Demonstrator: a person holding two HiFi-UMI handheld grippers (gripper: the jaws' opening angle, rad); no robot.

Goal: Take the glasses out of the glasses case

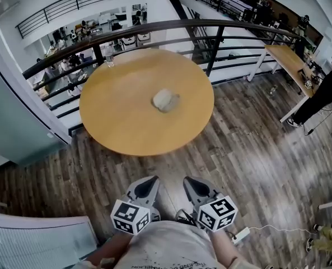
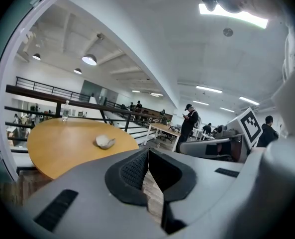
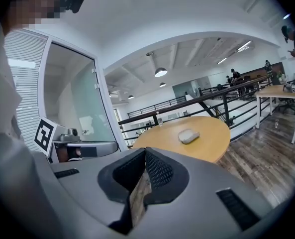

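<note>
The grey case [image 1: 166, 100] lies near the middle of the round table [image 1: 115, 125]. The left gripper [image 1: 148, 185] and right gripper [image 1: 192, 185] hang side by side, well short of the table, both clenched on nothing, tips touching

worktop [image 1: 126, 122]: light wood, smooth, soft satin sheen
glasses case [image 1: 166, 100]: pale grey, matt; material cannot be told
floor [image 1: 249, 150]: grey-brown wood planks, grained, dull
railing [image 1: 210, 24]: dark metal, smooth
left tongs [image 1: 150, 182], right tongs [image 1: 191, 182]: grey matt plastic
pads [image 2: 132, 171]: black, finely dotted texture
bottle [image 1: 109, 58]: clear plastic
</note>
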